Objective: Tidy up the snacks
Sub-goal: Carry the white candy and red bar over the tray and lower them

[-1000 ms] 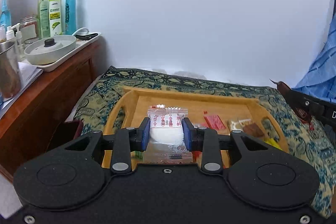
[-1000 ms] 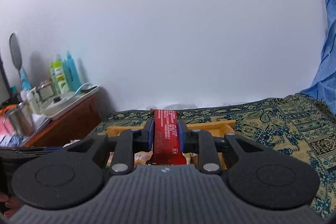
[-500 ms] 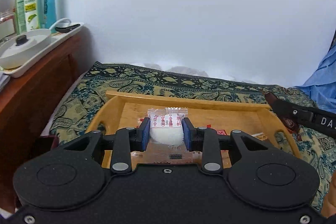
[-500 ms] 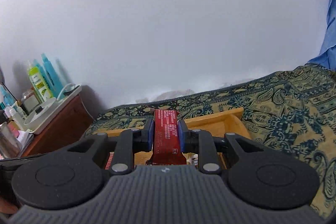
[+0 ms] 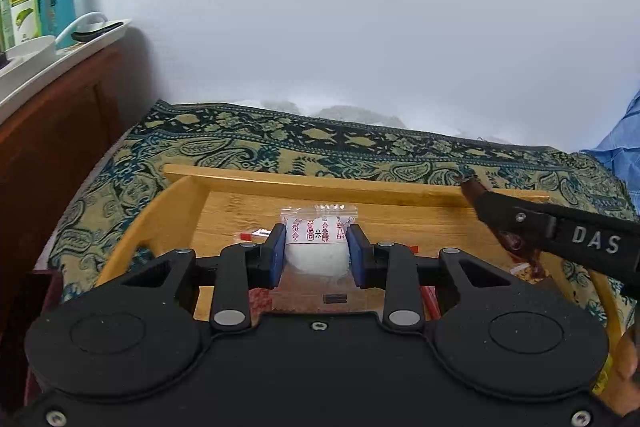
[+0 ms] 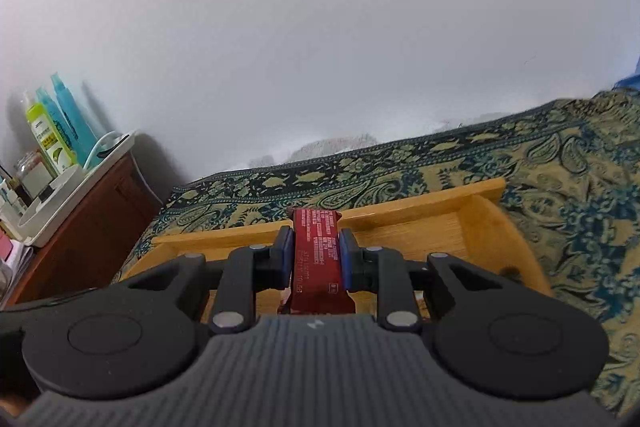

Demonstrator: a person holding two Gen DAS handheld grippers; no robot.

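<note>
Paisley cloth [image 5: 256, 143] on bed; wooden cabinet [image 6: 92, 223] left – white tray [image 5: 60, 63], bottles [image 6: 52, 135].

Your right gripper [image 6: 314, 259] is clamping a red snack bar [image 6: 318, 259] between its blue pads [image 6: 285, 257], the bar pointing forward over the wooden tray [image 6: 486, 223]. The tray is sitting on a patterned cloth [image 6: 560, 179]. At the left, a wooden cabinet [image 6: 92, 227] is carrying a white tray [image 6: 76, 195] holding bottles [image 6: 60, 127].
</note>
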